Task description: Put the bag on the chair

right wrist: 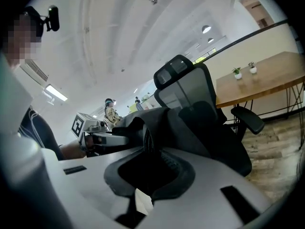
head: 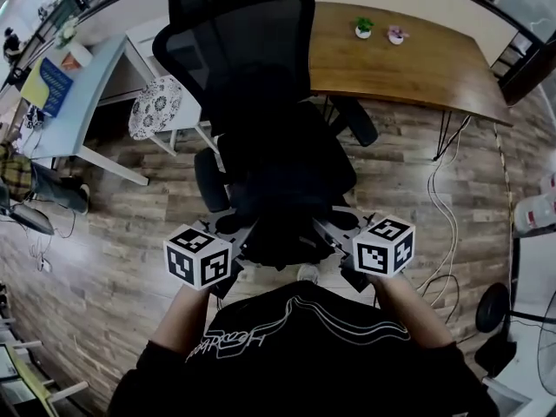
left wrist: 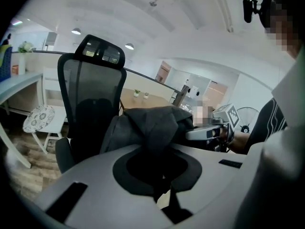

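Bag (head: 280,233): dark fabric, no logo or label visible. It is at lower centre of the head view, carried between the two grippers and overlapping the front edge of the chair (head: 248,50) seat. Can't tell if it touches the seat.

Left gripper (head: 243,237): jaws pinched tight on a fold of bag fabric, seen in the left gripper view. Right gripper (head: 334,233): jaws narrow, clamped on the bag's other side, fabric running into the gap.

Writing: each gripper cube has black-and-white square markers, no text. The person's black shirt (head: 295,346) has a white script print, bottom centre, too warped to read. A blue printed item (head: 54,83) on the pale table (head: 95,85), upper left, has print too small to read.

Surface and room:
- Grey-brown wood plank floor (head: 130,233).
- Black mesh-back office chair with armrests, top centre.
- Brown wooden desk (head: 391,63), upper right, on thin metal legs, with a small green plant pot (head: 364,28) and a pink pot (head: 396,35) just beside it.
- White stool with patterned cushion (head: 156,107), left of the chair.
- Cables (head: 443,198) on the floor at right.
- Fan (head: 493,307), lower right.

The gripper views show a white ceiling with round lamps.
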Demonstrator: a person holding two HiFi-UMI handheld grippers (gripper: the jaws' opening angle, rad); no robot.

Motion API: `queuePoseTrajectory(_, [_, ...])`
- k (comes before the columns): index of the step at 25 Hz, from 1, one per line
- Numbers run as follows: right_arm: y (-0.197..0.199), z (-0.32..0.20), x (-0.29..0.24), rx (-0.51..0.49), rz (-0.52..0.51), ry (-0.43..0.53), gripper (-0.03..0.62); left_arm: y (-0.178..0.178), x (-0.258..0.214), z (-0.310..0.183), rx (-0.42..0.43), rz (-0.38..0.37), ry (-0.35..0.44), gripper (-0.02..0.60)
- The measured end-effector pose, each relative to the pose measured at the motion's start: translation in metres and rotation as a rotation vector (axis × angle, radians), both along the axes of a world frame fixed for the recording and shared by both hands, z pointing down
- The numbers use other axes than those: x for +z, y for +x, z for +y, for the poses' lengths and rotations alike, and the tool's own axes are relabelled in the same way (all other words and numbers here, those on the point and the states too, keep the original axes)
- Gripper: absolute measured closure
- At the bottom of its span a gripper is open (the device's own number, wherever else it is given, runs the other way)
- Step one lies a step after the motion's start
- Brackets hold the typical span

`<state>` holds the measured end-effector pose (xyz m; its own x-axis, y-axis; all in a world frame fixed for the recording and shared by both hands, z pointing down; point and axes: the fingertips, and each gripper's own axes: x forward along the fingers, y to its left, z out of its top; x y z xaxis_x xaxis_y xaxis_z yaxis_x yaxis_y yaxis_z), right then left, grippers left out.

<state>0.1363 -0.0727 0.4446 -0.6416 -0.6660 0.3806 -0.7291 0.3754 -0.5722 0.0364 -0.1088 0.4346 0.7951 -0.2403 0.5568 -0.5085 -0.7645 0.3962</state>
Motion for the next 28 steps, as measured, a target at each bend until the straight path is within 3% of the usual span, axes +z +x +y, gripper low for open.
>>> queuePoseTrajectory(13, [0.042, -0.108, -0.011, -0.016, 0.048, 0.008, 0.576, 0.037, -0.009, -0.092, -0.076, 0.022, 0.046, 0.546])
queuePoseTrajectory(20, [0.042, -0.173, -0.006, -0.045, 0.113, 0.017, 0.577, 0.037, -0.001, -0.152, -0.101, 0.044, 0.038, 0.546])
queuePoseTrajectory(28, [0.044, -0.234, 0.007, -0.016, 0.099, -0.003, 0.576, 0.037, 0.011, -0.213, -0.098, 0.052, 0.014, 0.546])
